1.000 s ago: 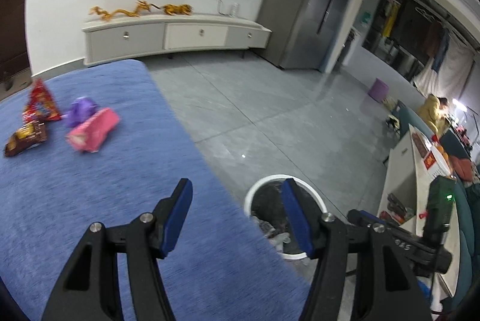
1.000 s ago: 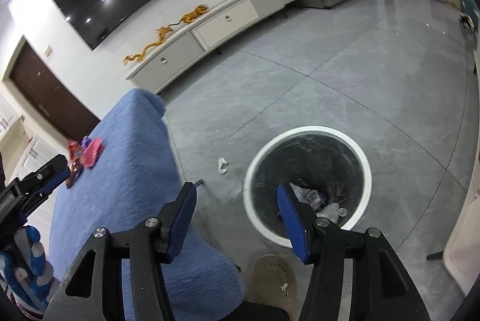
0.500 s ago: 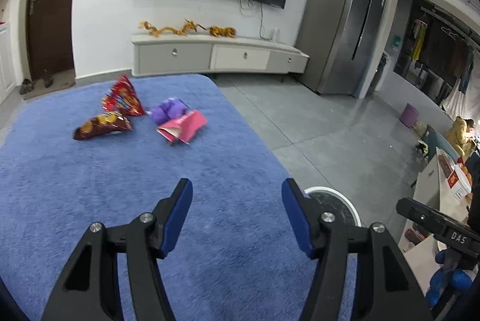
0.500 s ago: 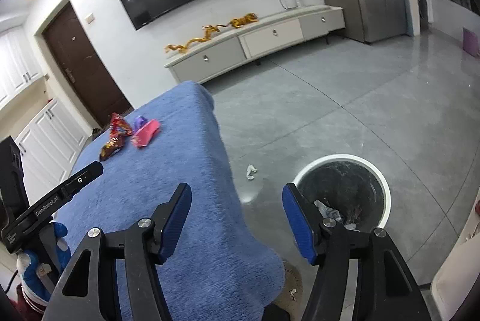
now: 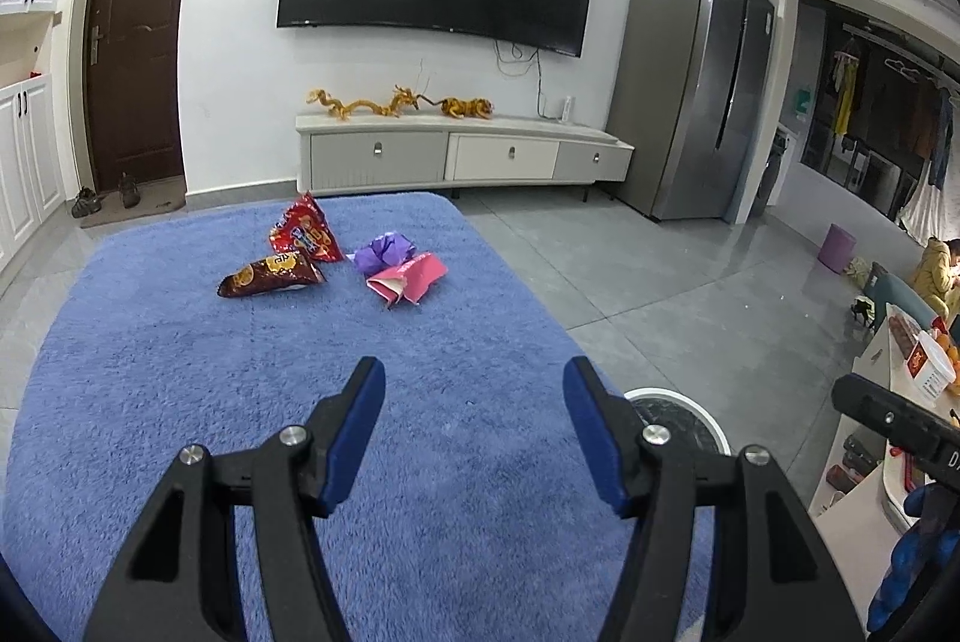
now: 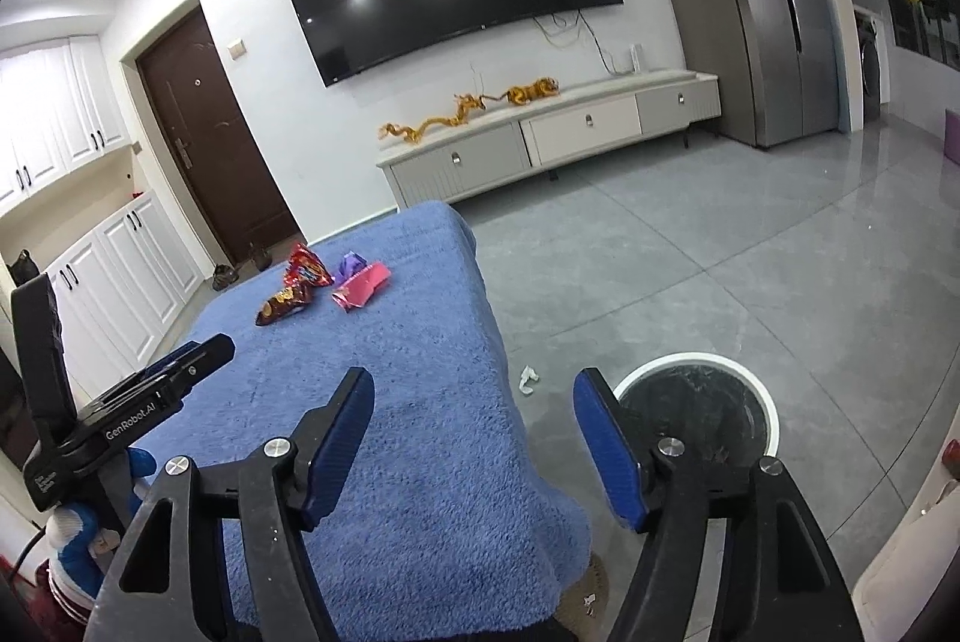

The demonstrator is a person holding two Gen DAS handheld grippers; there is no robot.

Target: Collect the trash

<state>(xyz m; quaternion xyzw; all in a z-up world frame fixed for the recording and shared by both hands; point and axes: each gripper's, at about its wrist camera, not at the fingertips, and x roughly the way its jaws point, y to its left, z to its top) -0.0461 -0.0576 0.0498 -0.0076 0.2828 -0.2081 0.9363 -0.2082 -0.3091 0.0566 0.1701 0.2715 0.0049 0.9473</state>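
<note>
Trash: red bag (image 5: 306, 237), brown bag (image 5: 271, 275), purple wad (image 5: 385, 249) and pink wrapper (image 5: 408, 278) clustered on far end of blue cloth (image 5: 180, 372). I see left gripper (image 5: 474, 426) and right gripper (image 6: 474, 426) both spread, empty. Bin (image 6: 699, 411) on floor, right of cloth.

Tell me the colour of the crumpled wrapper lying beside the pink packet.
Purple wrapper, touching the pink packet; clearest in the left wrist view.

The left gripper (image 6: 129, 423), at the lower left of the right wrist view, bears the white lettering "GenRobot.AI"; no other text is legible.
</note>
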